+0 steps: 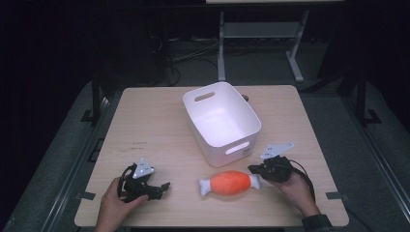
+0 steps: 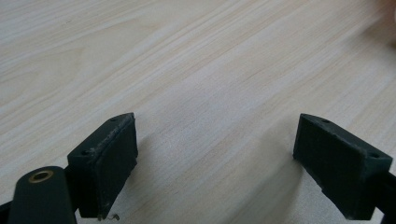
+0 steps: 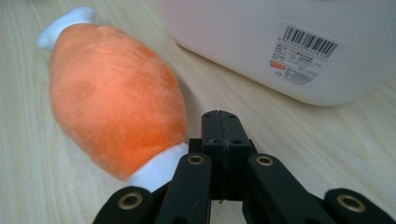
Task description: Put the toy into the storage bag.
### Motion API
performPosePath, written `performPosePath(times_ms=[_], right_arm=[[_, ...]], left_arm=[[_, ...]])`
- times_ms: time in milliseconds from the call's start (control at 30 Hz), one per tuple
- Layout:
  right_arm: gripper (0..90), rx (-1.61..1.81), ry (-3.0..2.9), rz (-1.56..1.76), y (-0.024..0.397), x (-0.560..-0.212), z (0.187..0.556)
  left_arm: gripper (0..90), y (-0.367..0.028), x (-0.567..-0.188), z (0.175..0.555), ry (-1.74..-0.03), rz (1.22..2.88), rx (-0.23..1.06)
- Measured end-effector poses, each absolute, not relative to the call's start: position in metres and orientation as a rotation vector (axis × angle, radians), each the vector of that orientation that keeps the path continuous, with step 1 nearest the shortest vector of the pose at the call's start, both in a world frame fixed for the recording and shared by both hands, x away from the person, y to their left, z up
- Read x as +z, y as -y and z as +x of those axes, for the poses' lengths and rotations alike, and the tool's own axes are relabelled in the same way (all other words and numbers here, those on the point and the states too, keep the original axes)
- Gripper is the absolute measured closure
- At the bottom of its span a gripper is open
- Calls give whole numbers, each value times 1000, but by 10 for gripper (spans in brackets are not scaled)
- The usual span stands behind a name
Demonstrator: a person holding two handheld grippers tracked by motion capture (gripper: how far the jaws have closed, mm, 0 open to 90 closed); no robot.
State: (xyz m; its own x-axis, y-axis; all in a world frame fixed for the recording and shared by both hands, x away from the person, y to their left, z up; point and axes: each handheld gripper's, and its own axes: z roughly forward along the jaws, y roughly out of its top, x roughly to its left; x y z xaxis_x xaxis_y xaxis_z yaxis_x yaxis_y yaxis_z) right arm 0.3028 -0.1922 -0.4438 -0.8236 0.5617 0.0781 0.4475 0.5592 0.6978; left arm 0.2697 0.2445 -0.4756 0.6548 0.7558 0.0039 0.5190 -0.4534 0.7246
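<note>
So far nothing has gone into the white bin: it stands near the middle of the table, a little toward the far edge, and the part of its inside that I can see from above is bare. I judge the job to be getting the orange plush toy into that bin, and by that reckoning the work has hardly begun. The toy, orange in the body with a white knob at each end, lies flat on the table close to the near edge, just in front of the bin's near wall and apart from it.

My right tongs sit at the toy's right-hand end, near the table's near right corner. Their jaws are pressed together with nothing between them, as the right gripper view shows; the toy's white end lies just beside the closed tips, to one side and not gripped. My left tongs rest low toward the near left corner, well apart from the toy, jaws spread wide over bare wood in the left gripper view.

What is left, as I see it: open the right jaws, take the toy, lift it over the bin's rim and let it go inside.
</note>
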Motion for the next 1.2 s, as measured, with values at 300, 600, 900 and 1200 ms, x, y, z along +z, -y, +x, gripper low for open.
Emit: performPosePath(times_ms=[300,600,900,1200], right_arm=[[898,1125,-2657,829,191,-442,289],[898,1120,-2698,786,185,-440,279],[680,1131,-2689,870,189,-432,284],[324,1104,-2734,876,186,-422,291]], left_arm=[[128,-245,-476,270,-983,2158,427],[128,-245,-476,270,-983,2158,427],[128,-244,-476,270,-983,2158,427],[128,-244,-476,270,-983,2158,427]])
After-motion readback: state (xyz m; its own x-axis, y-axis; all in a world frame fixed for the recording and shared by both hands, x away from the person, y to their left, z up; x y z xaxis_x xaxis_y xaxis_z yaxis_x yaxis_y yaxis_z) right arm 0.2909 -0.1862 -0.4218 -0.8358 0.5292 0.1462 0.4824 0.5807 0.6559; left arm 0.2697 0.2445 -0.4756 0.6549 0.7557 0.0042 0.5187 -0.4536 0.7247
